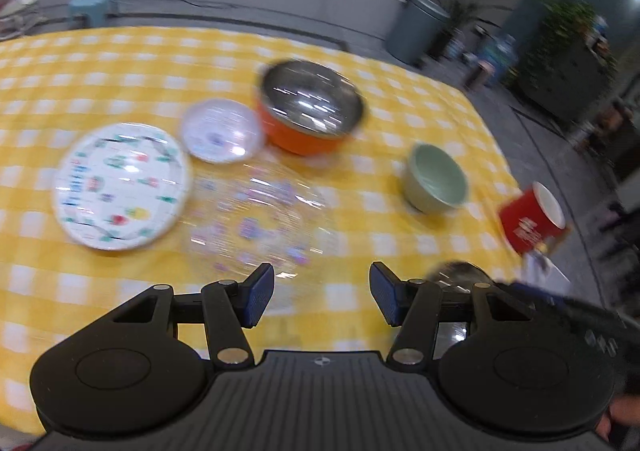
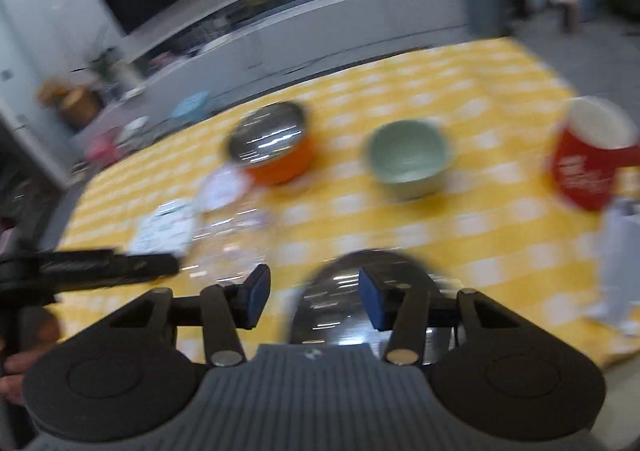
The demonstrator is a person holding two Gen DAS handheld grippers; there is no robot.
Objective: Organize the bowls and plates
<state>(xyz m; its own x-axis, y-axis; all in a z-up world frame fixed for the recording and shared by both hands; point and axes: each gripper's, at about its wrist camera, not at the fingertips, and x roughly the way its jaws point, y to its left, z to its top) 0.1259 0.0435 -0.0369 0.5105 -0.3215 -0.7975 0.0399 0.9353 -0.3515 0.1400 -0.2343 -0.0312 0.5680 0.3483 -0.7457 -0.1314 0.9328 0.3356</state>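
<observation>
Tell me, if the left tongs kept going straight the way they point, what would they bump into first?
Probably the clear plate. The left tongs are open and point down at the table, and that plate's near edge lies just ahead between the fingers. The picture is blurry, so depth is a guess.

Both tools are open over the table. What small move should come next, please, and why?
Probably lower the right tool onto the rim of the steel bowl just beneath it. Its jaws stand open and empty, and that bowl sits apart from the orange bowl.
</observation>
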